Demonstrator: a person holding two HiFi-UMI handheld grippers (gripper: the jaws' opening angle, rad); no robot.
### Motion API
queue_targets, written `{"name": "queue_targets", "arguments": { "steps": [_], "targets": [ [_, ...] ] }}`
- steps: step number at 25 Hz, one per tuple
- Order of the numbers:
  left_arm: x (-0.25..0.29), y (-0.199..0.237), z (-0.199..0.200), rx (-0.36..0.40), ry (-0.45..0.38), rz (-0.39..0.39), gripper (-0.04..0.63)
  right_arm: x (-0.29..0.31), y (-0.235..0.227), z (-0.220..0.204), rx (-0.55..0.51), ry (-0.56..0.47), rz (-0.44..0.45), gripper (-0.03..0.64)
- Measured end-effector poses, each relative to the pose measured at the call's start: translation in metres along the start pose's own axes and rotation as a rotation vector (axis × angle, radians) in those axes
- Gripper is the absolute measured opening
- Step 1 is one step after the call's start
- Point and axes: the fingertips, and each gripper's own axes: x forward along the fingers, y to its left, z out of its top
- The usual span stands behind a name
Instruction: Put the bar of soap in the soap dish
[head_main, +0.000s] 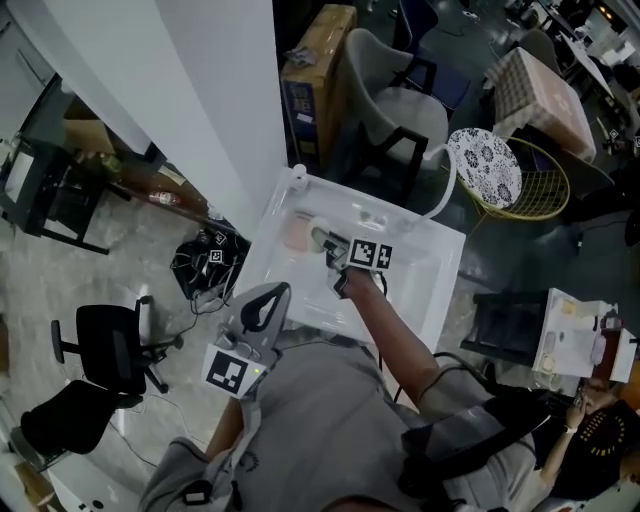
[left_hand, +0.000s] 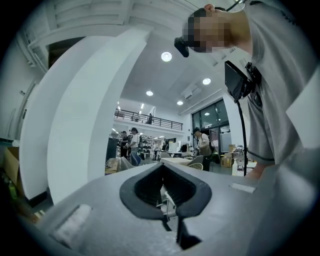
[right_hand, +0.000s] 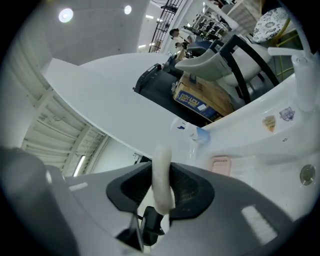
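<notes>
Right gripper view showed the right gripper (right_hand: 162, 167) clamped on the soap (right_hand: 161, 187), held edge-on, with the pink dish (right_hand: 220, 164) just beyond it on the left ledge of the sink (right_hand: 260, 135). The step looked like the carry to the dish. Next, the soap would need laying flat in it before the jaws let go. Only the head view showed the left gripper (head_main: 272, 298), near the sink's near edge. Its own view showed its jaws together and empty.

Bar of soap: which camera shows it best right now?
The right gripper view: the bar of soap stands edge-on, clamped in the jaws of the right gripper. The head view shows only that gripper over the sink; the left gripper view misses it.
</notes>
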Motion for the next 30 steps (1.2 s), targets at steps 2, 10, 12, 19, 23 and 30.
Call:
{"name": "queue_targets", "arguments": {
  "steps": [2,10,12,19,23,30],
  "targets": [
    [-0.003,0.002,0.001,-0.015,-0.009,0.016,0.000,0.013,-0.015,-0.003,0.002,0.017,-0.036,0.109],
    [-0.018,0.009,-0.007,-0.036,0.017,0.077,0.000,0.057,-0.075,-0.020,0.085,0.069,-0.147,0.109],
    [-0.023,0.012,-0.008,-0.046,0.020,0.095,0.000,0.067,-0.089,-0.025,0.105,0.077,-0.172,0.109],
    [-0.037,0.022,-0.014,-0.063,0.034,0.168,0.000,0.093,-0.132,-0.044,0.150,0.094,-0.263,0.109],
    [-0.041,0.026,-0.021,-0.072,0.050,0.189,0.000,0.108,-0.153,-0.052,0.174,0.091,-0.316,0.109],
    [-0.060,0.037,-0.036,-0.093,0.102,0.258,0.000,0.123,-0.180,-0.056,0.301,0.014,-0.346,0.109]
  ]
}}
